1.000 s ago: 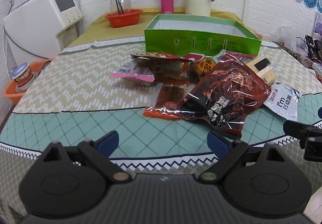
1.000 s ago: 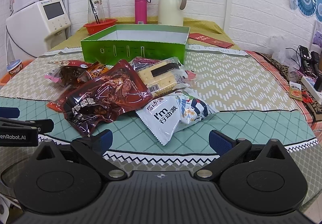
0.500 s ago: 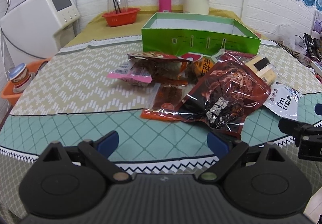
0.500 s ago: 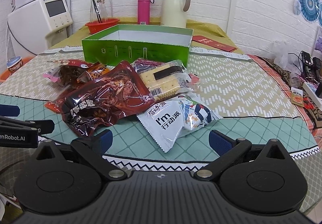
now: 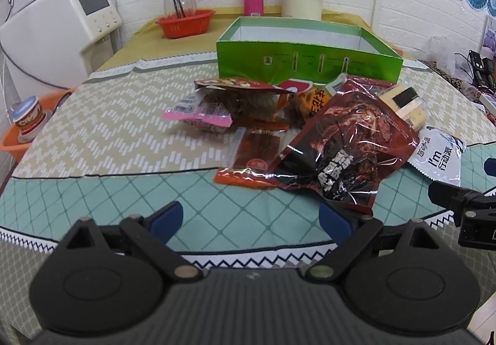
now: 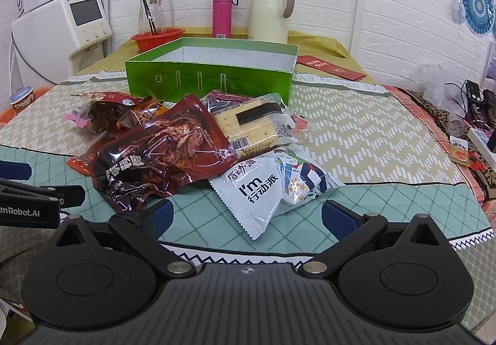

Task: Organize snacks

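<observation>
Several snack packets lie heaped and overlapping on the tabletop (image 5: 124, 134) just in front of the green box (image 5: 307, 63), which stands open with no snack showing above its rim, so none of the sorting looks done. Both grippers hang at the near edge with jaws spread wide and nothing between them: the left gripper (image 5: 251, 218) faces the dark red packet (image 5: 347, 146), the right gripper (image 6: 248, 215) faces the white packet (image 6: 254, 190). The main risk, I judge, is the overlap: the dark red packet lies over the orange strip packet (image 5: 257, 156) and the cracker pack (image 6: 248, 125), so a pinch at its edge may drag neighbours along or catch two at once. The glossy film looks slippery and slack; a shallow grip on a corner could slide off mid-carry. The white packet's near corner lies close to the tabletop's edge, where a nudge might push it off. The grippers also sit near each other and could collide.
</observation>
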